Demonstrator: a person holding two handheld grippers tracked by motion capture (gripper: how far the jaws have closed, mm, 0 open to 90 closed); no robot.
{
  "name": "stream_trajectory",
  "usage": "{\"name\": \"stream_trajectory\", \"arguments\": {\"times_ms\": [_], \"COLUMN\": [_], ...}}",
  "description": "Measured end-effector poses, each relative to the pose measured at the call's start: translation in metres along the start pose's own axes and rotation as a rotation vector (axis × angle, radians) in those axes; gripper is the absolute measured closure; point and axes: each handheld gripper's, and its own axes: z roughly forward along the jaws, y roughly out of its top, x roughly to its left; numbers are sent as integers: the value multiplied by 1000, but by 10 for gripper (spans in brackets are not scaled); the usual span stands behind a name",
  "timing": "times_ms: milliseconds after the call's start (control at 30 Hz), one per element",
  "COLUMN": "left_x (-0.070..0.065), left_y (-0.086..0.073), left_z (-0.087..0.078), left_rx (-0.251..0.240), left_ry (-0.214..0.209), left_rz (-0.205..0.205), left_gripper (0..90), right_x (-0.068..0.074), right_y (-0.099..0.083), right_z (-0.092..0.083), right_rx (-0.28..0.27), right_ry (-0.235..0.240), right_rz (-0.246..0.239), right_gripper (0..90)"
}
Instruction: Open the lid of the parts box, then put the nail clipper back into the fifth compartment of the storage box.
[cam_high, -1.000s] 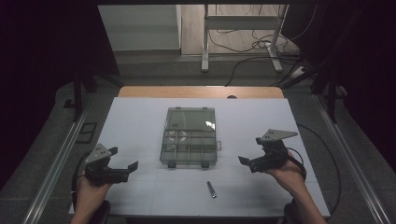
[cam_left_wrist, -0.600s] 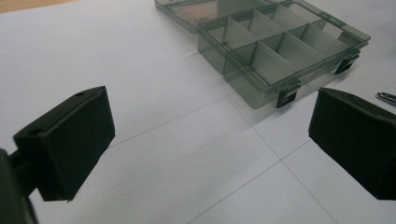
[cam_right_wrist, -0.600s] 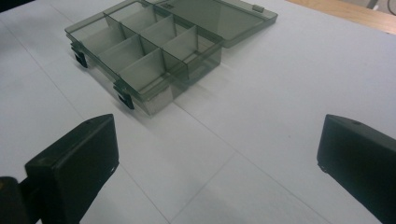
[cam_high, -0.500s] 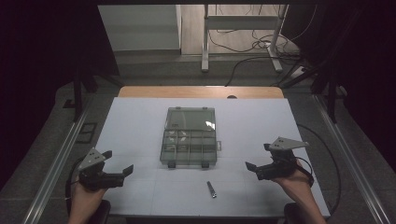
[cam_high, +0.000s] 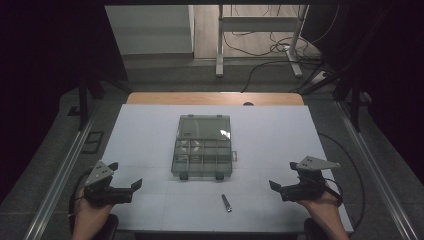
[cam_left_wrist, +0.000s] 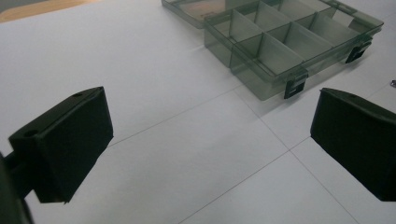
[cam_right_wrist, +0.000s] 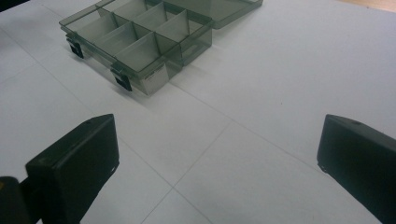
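Seen from above, a white table top (cam_high: 280, 135) holds 2 handheld grippers, a clear compartment box and 1 small metal piece. Going from left to right: at about 8 o'clock on the table, the left gripper (cam_high: 125, 176) sits in the person's left hand (cam_high: 90, 212), near the front left corner. Its jaws are spread wide with nothing between them, and they aim toward 2 o'clock, at the box. Bare white surface lies between this gripper and the box, with nothing in the way.

At the table's centre lies the smoky clear compartment box (cam_high: 203, 159), lid open and laid flat toward 12 o'clock. Its dividers form several small cells, and 2 dark latches sit on its front edge. In the left gripper view the box (cam_left_wrist: 289, 42) sits at 1 o'clock beyond the jaws.

Just in front of the box, at 6 o'clock, a short metal pin (cam_high: 226, 202) lies loose on the table, apart from both grippers.

At 4 o'clock, the right gripper (cam_high: 282, 176) rests in the right hand (cam_high: 320, 207), jaws wide and empty, aimed toward 10 o'clock. In the right gripper view the box (cam_right_wrist: 140, 42) sits at 11 o'clock, well apart.
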Motion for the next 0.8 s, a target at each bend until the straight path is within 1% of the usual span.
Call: {"name": "stream_trajectory", "arguments": {"times_ms": [67, 133, 200, 300, 333, 467, 733, 800], "left_x": [0, 2, 2, 3, 3, 3, 4, 4], "left_y": [0, 0, 0, 0, 0, 0, 0, 0], "left_z": [1, 1, 1, 1, 2, 1, 2, 2], "left_rx": [5, 7, 7, 10, 10, 9, 10, 6], "left_ry": [-1, -5, -10, -12, -14, -17, -21, -22], "left_rz": [0, -13, -20, -21, -22, -25, -26, -28], "left_gripper": [0, 0, 0, 0, 0, 0, 0, 0], "right_x": [1, 2, 2, 2, 2, 2, 3, 4], "right_y": [-4, -9, -11, -11, -11, -11, -10, -10], "right_z": [0, 1, 1, 0, 1, 2, 3, 4], "right_rx": [9, 31, 39, 30, 46, 55, 55, 70], "right_ry": [3, 2, 3, -2, -3, -6, -1, 5], "right_rz": [5, 9, 11, 14, 16, 13, 4, -5], "right_gripper": [0, 0, 0, 0, 0, 0, 0, 0]}}
